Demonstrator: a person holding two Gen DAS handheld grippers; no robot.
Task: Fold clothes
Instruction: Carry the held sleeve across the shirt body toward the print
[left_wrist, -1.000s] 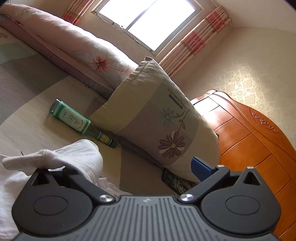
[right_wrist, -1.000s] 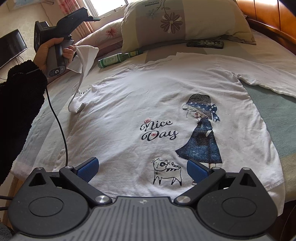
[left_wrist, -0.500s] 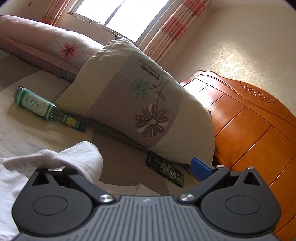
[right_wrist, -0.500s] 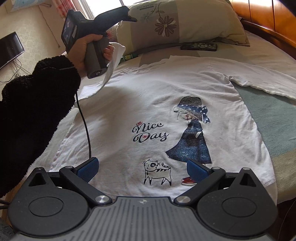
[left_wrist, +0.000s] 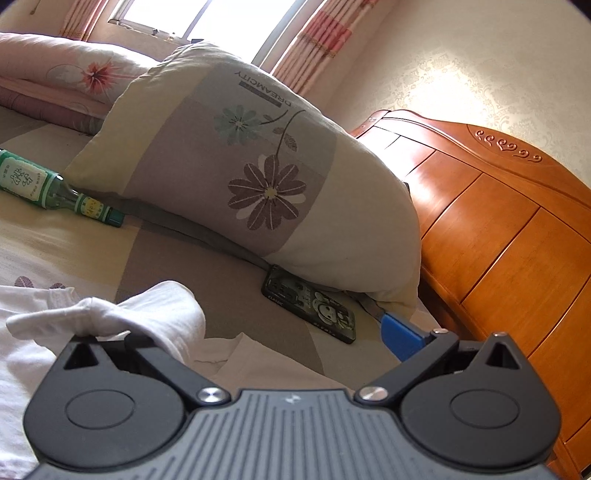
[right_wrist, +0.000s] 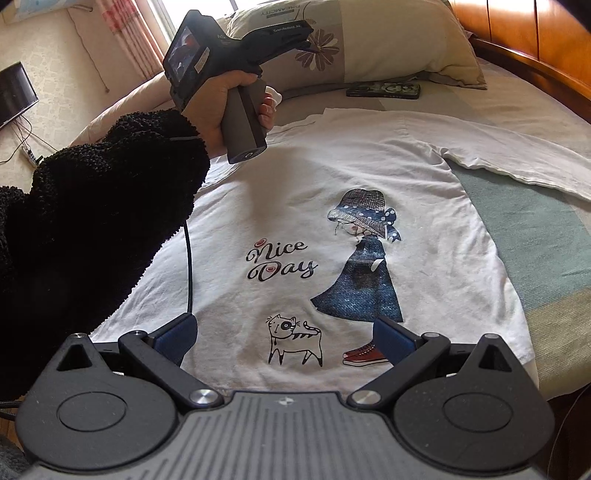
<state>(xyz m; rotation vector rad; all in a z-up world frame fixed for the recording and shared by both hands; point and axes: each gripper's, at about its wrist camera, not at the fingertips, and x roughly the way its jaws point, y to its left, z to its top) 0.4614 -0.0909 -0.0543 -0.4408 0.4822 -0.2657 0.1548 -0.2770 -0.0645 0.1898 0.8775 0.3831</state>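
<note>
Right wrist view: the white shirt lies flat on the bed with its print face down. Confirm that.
Not quite. The right wrist view shows the white shirt flat on the bed with its print face up: "Nice Day", a girl and a cat are plainly visible.

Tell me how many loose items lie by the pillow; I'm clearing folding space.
2: a green bottle left of the pillow, a phone at its front edge. Others may hide.

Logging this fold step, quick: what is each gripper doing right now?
Left gripper: jaws wide apart, with the white sleeve draped over one finger, not pinched.
Right gripper: open, empty, hovering over the T-shirt hem.
</note>
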